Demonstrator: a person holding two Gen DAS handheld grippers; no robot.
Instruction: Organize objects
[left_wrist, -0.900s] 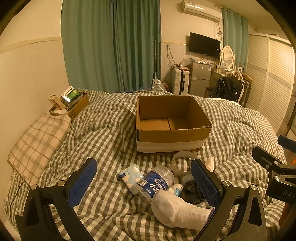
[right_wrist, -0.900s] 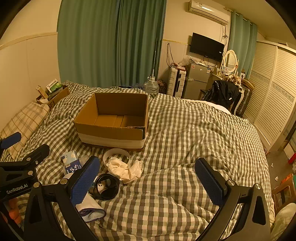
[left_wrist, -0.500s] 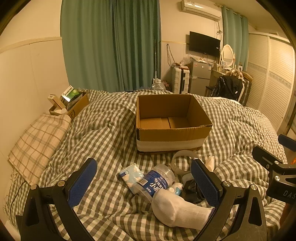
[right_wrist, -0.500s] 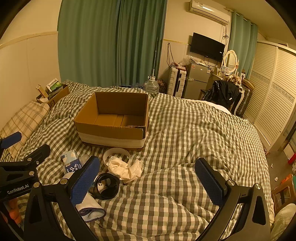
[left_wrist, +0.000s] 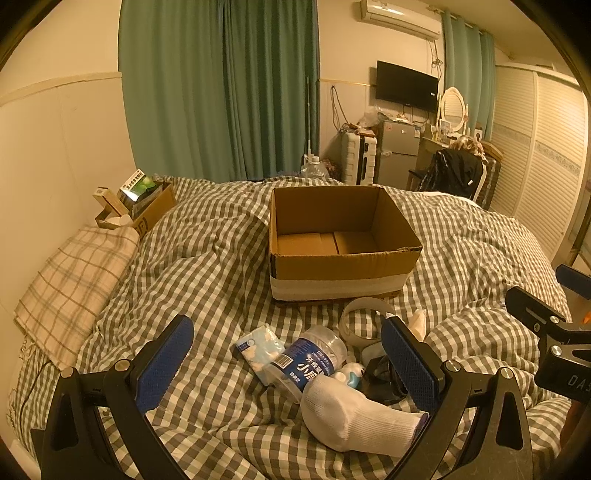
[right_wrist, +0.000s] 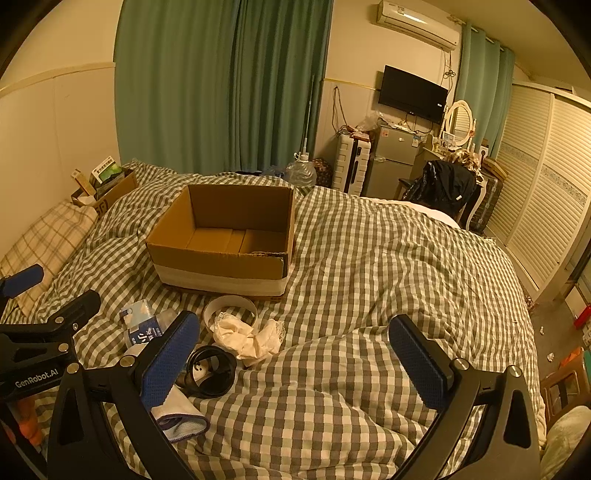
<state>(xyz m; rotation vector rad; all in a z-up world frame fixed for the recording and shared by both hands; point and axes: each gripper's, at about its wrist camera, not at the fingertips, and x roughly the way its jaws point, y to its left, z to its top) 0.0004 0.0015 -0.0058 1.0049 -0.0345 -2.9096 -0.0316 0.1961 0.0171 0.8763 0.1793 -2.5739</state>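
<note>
An open, empty cardboard box (left_wrist: 340, 236) (right_wrist: 225, 240) stands on the checked bed. In front of it lies a pile: a plastic water bottle (left_wrist: 314, 362), a tissue pack (left_wrist: 258, 347), a white sock (left_wrist: 354, 417), a white tape ring (left_wrist: 364, 317) (right_wrist: 231, 312), a black ring-shaped item (right_wrist: 210, 371) and a crumpled cream cloth (right_wrist: 251, 338). My left gripper (left_wrist: 288, 365) is open and empty, hovering just above the bottle and sock. My right gripper (right_wrist: 295, 354) is open and empty, over bare quilt to the right of the pile.
A plaid pillow (left_wrist: 70, 273) and a small box of cartons (left_wrist: 136, 203) lie at the far left by the wall. Green curtains, a fridge, a chair with a black jacket (right_wrist: 443, 188) and wardrobe doors stand beyond the bed.
</note>
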